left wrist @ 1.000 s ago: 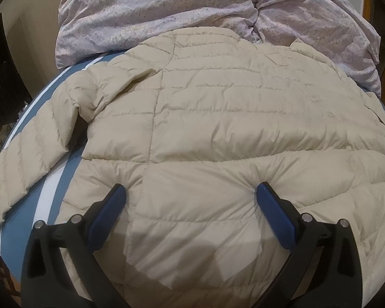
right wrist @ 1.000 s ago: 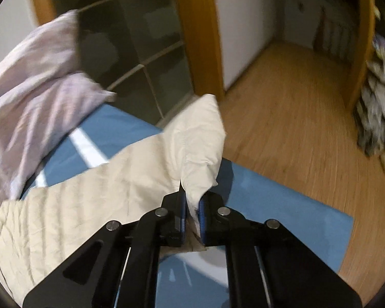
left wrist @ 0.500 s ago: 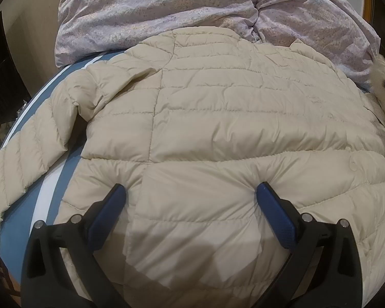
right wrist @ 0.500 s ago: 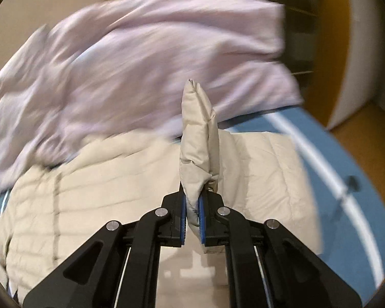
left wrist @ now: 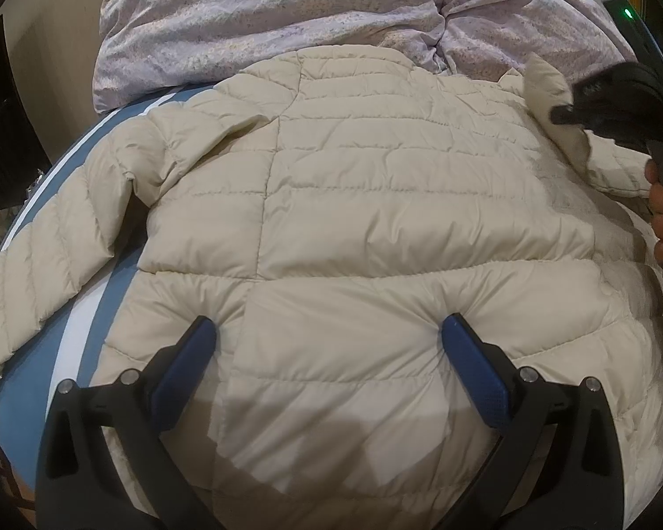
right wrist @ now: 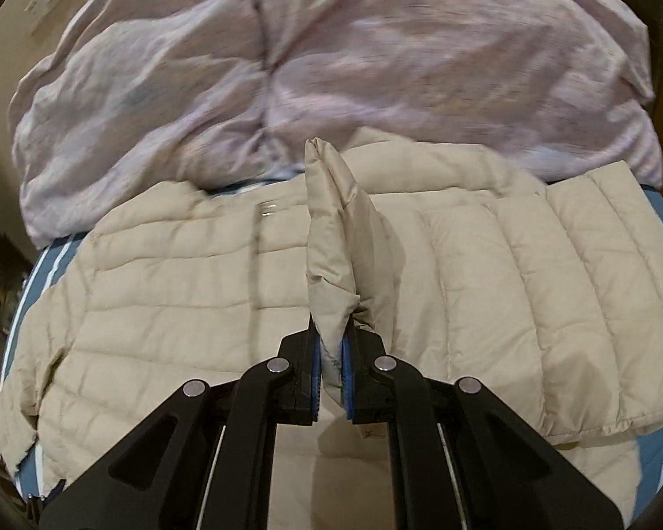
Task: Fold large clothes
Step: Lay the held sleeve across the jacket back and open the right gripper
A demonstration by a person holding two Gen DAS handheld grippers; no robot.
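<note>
Right now I'm carrying the sleeve cuff [right wrist: 331,243] of the cream puffer jacket [left wrist: 353,203] across its back, the right gripper [right wrist: 330,380] pinching the cuff hard between its blue pads. The left gripper [left wrist: 329,344] is spread wide, its fingertips [left wrist: 201,331] pressing into the hem and pinning the jacket, which is lying back-up on the blue striped bed cover [left wrist: 84,331].

What I'm worrying about: the shell looks slick and the filling springy, so I judge the cuff could be slipping out of the pinch, or the sleeve puffing back open once I'm letting go. Dragging too far could be pulling the whole body askew under the left pin.

The quilting is running in soft horizontal tubes, and the other sleeve [left wrist: 44,265] is sprawling off to the side. Behind it, a crumpled lilac duvet [right wrist: 331,66] is crowding the collar.
</note>
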